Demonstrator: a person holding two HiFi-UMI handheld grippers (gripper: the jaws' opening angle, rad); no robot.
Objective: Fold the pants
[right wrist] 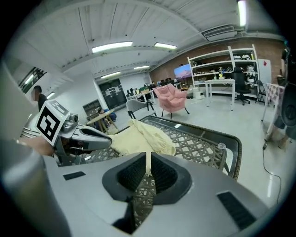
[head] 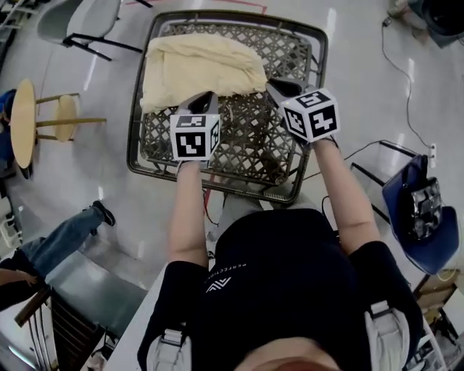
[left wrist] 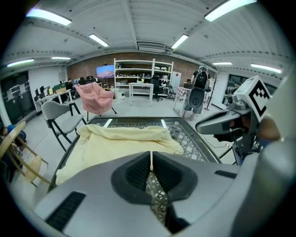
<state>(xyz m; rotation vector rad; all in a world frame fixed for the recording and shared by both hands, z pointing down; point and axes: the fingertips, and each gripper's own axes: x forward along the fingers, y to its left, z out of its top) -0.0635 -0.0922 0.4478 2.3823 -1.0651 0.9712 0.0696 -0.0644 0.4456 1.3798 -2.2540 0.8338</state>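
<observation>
Pale yellow pants lie folded on the far left part of a dark wicker-lattice table. My left gripper hovers at the pants' near edge, its jaws shut with nothing in them. My right gripper hangs just right of the pants' near right corner, also shut and empty. In the left gripper view the pants lie flat beyond the shut left gripper, and the right gripper shows at the right. In the right gripper view the pants lie past the right gripper, with the left gripper at the left.
A grey chair stands beyond the table's far left corner. A round wooden table with a stool is at the left. A blue chair with a bag is at the right. A person's leg in jeans reaches in at lower left.
</observation>
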